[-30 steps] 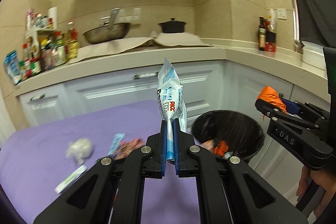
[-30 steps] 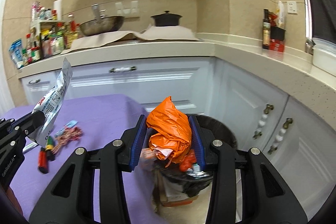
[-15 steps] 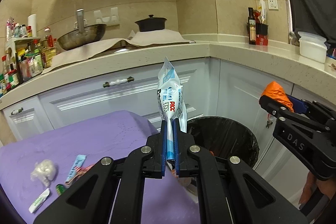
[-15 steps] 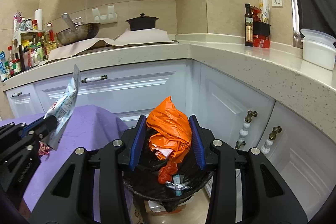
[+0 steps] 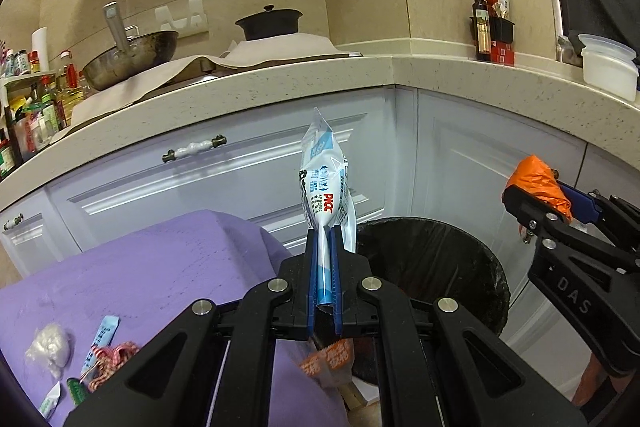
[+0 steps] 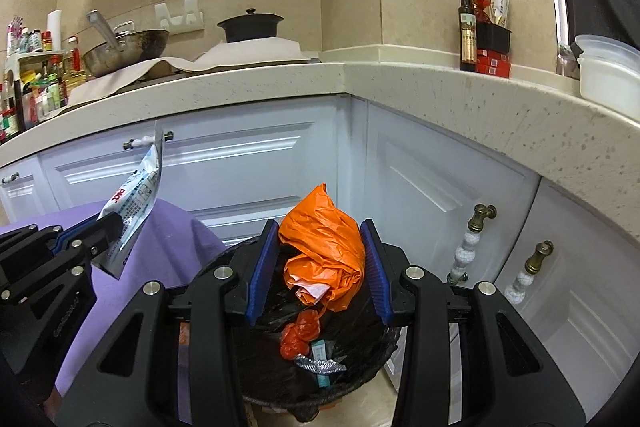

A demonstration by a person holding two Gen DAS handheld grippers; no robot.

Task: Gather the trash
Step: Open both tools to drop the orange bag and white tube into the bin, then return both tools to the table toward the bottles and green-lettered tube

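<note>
My left gripper (image 5: 324,239) is shut on a blue and white foil packet (image 5: 326,183) that stands upright above the near rim of the black-lined trash bin (image 5: 432,259). In the right wrist view that packet (image 6: 132,203) juts up at the left. My right gripper (image 6: 320,247) is shut on a crumpled orange plastic bag (image 6: 324,247), held right over the bin (image 6: 360,383), where red and silver scraps lie inside. The orange bag (image 5: 536,183) also shows at the right of the left wrist view, beyond the bin.
A purple-covered table (image 5: 160,267) at the left carries a clear wad (image 5: 50,343), a small blue sachet (image 5: 102,335) and a red checked wrapper (image 5: 116,359). White cabinets (image 6: 440,187) and a stone counter (image 6: 480,95) wrap around the bin. A wok (image 5: 128,55) and pot sit behind.
Both grippers have swung rightward off the table toward the bin with their loads. The bin now lies under the orange bag, and the table litter has slid to the lower left.
</note>
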